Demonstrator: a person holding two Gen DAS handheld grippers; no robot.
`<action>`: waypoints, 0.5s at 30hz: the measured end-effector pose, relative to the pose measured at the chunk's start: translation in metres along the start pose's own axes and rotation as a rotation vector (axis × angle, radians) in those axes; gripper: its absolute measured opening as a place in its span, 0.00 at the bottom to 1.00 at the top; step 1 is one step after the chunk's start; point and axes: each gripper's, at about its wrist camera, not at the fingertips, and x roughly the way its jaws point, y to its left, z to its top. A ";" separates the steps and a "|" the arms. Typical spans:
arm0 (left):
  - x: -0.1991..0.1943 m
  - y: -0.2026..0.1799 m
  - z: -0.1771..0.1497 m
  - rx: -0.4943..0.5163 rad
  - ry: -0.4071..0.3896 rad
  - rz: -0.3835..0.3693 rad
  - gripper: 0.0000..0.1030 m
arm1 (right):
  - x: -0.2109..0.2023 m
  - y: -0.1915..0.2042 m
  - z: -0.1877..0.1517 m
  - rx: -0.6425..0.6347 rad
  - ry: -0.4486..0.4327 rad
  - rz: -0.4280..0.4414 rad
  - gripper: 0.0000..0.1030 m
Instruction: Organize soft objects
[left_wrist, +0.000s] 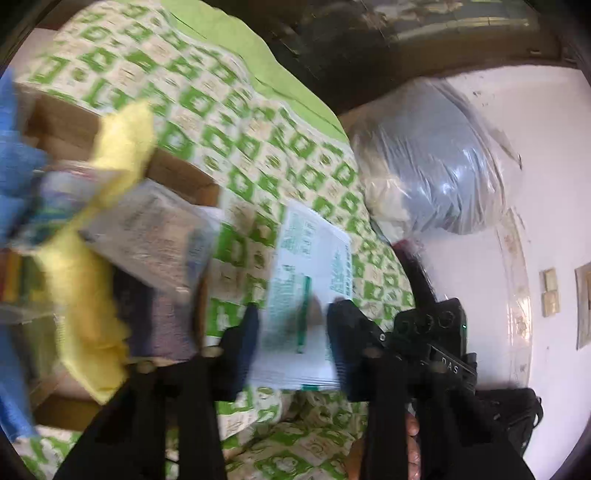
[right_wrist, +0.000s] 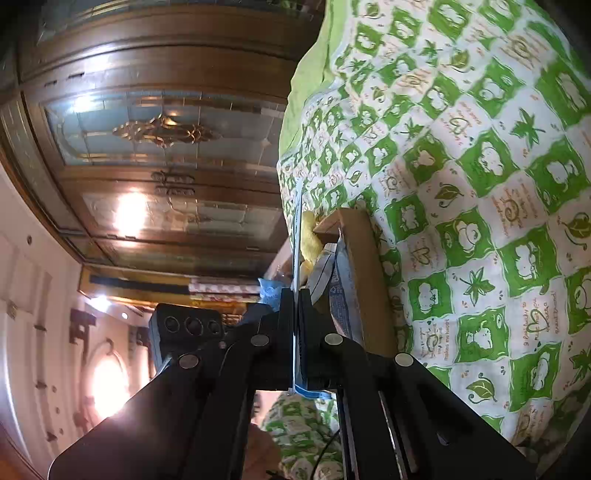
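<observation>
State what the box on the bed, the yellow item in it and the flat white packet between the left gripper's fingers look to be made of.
Box: plain brown corrugated cardboard, matte, judging by its stiff flat flaps.
Yellow item: soft cloth, probably microfibre or fleece; it droops and looks fuzzy, though blur hides the weave.
White packet: thin plastic film or coated paper, slightly glossy, printed in green text.

Green-and-white patterned bedspread (right_wrist: 480, 177), wooden cabinet with glass doors (right_wrist: 155, 147), white wall (left_wrist: 546, 155)
</observation>
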 end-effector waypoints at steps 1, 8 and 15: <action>-0.009 0.003 -0.001 -0.006 -0.010 -0.002 0.24 | 0.002 0.004 -0.002 -0.015 0.004 -0.006 0.02; -0.081 0.027 0.004 0.003 -0.141 0.068 0.24 | 0.035 0.038 -0.003 -0.129 0.069 -0.072 0.02; -0.109 0.064 0.017 -0.018 -0.244 0.167 0.25 | 0.108 0.103 -0.025 -0.299 0.152 -0.154 0.02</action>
